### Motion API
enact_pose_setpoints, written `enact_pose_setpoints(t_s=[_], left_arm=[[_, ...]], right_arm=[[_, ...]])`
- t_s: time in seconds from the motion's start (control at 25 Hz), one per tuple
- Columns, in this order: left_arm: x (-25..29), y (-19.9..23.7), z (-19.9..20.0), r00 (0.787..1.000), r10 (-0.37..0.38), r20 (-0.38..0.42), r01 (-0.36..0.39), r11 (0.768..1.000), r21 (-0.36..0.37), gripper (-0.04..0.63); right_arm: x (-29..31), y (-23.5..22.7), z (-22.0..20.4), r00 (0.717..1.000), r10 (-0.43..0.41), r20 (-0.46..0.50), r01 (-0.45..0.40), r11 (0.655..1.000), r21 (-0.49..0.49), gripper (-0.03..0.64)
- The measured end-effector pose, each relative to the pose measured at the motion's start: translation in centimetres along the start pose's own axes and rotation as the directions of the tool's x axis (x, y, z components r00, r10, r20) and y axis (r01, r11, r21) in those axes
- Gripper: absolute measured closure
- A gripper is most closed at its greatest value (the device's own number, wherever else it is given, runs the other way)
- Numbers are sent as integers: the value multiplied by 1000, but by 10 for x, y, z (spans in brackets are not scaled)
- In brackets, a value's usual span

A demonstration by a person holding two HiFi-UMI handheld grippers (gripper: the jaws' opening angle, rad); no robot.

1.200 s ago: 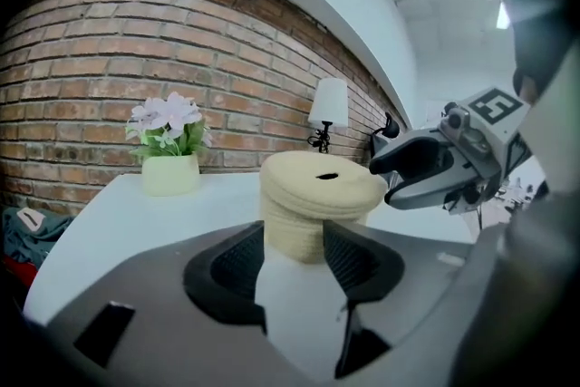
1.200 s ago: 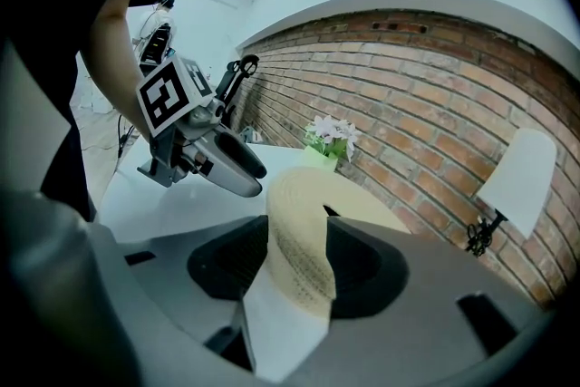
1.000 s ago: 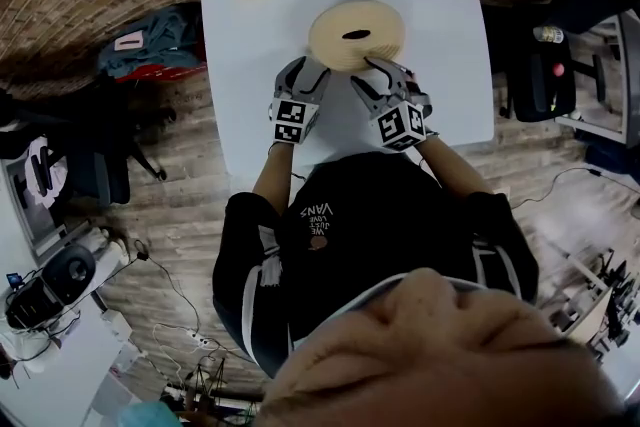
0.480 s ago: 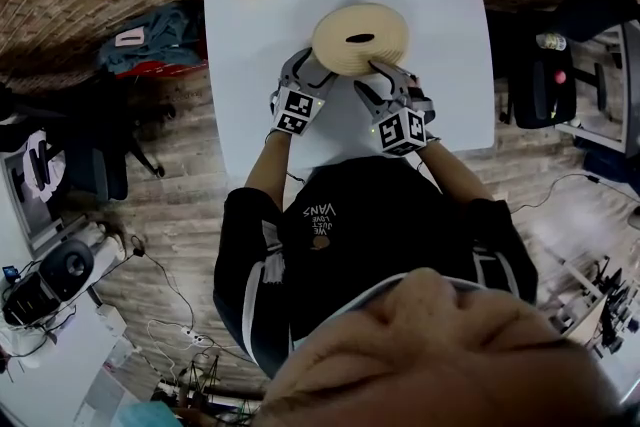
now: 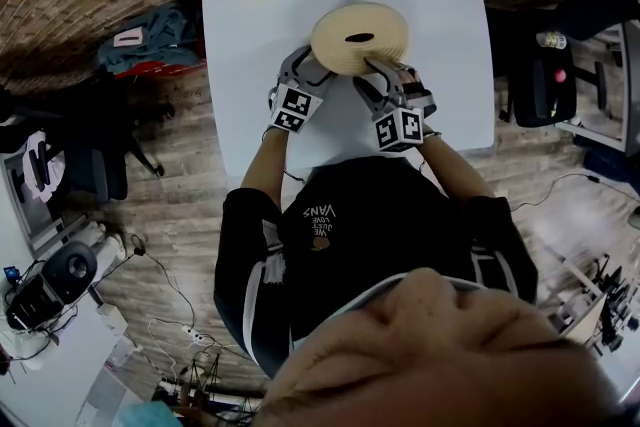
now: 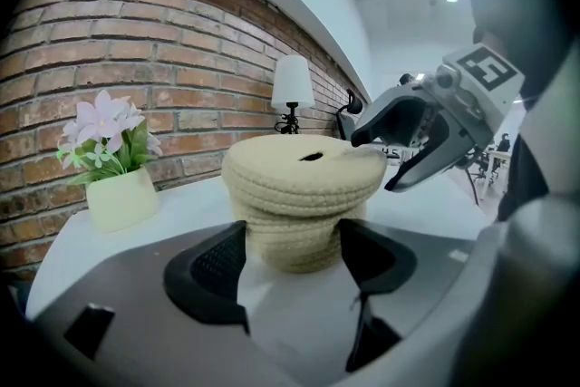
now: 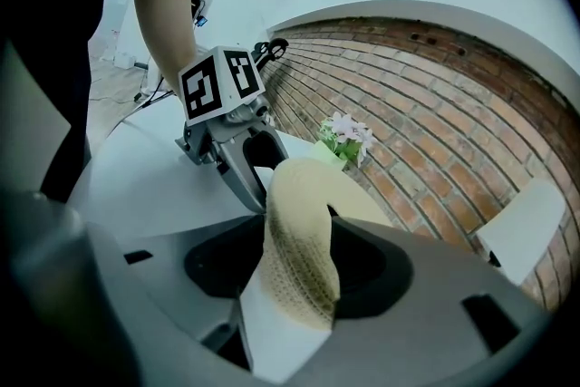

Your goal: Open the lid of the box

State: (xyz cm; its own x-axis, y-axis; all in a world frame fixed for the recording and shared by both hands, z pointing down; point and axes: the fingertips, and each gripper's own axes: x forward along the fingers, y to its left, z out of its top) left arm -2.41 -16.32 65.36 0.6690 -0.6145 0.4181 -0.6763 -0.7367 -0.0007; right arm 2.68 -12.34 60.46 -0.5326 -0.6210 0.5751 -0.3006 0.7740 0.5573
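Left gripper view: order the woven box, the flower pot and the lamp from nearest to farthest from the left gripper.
1. Woven box: centre, its base between the jaws of the left gripper, which have just been opening.
2. Flower pot: off to the left of the box, further back.
3. Lamp: farthest, behind the box, far back.

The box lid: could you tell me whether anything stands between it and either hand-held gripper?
Nothing visible does. The left hand-held gripper brackets the box, the right hand-held gripper the lid rim; both have just been opening.
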Motion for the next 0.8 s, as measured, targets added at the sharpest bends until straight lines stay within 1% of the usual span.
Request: enact_pose_setpoints(t_s=[0.2, 0.36, 0.44, 0.56, 0.68, 0.8], left_arm=[[0, 0, 0, 1000, -2, 2, 2, 1000, -5, 279], [1, 1, -1, 1000, -7, -2, 7, 1000, -8, 279], [1, 1, -1, 1000, -8, -1, 8, 1000, -12, 279], [0, 1, 0, 1000, -9, 0, 9, 1000, -13, 279], [0, 1, 1, 1000, -10, 1, 10, 1000, -14, 279], [0, 1, 0, 1000, -12, 2, 12, 1000, -16, 279]], right_arm=[[6, 1, 1, 1000, 6, -2, -6, 999, -47, 410], [14, 4, 1, 1000, 10, -10, -11, 992, -123, 410], [17, 5, 1, 1000, 11, -13, -13, 989, -146, 411], [19, 4, 2, 1000, 21, -15, -23, 989, -148, 413], [19, 5, 3, 999, 36, -11, -38, 988, -151, 433], [18, 5, 4, 999, 46, -5, -46, 989, -139, 436]])
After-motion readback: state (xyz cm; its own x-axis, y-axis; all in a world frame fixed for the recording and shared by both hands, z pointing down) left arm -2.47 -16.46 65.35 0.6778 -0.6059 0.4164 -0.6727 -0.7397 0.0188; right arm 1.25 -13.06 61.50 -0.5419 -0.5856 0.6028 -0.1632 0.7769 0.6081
